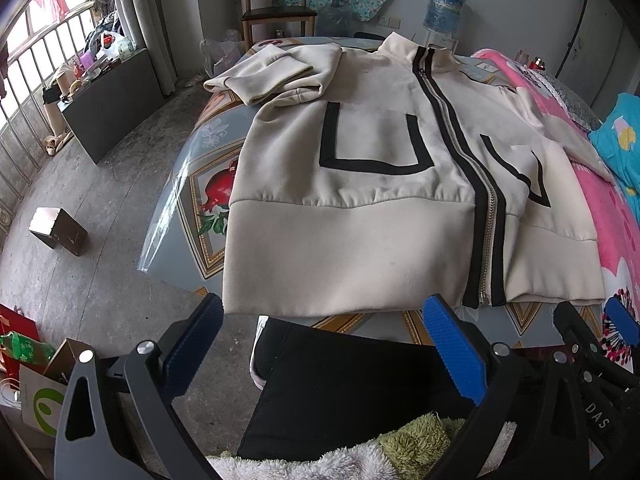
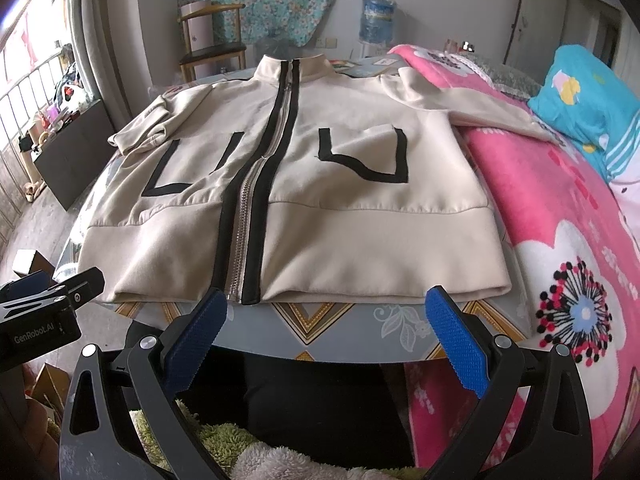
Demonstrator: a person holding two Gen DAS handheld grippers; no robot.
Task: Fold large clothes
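The jacket (image 1: 360, 208) covers most of the table (image 1: 192, 184), so the printed tablecloth shows only along the left and near edges. Its far-side sleeve (image 2: 480, 96) trails off the table's right edge onto the bed's pink blanket (image 2: 560, 208), the cuff lost from sight. In the left wrist view the right tool (image 1: 600, 328) is cut off by the picture's edge. The water bottle's (image 2: 378, 20) label is too small to read.
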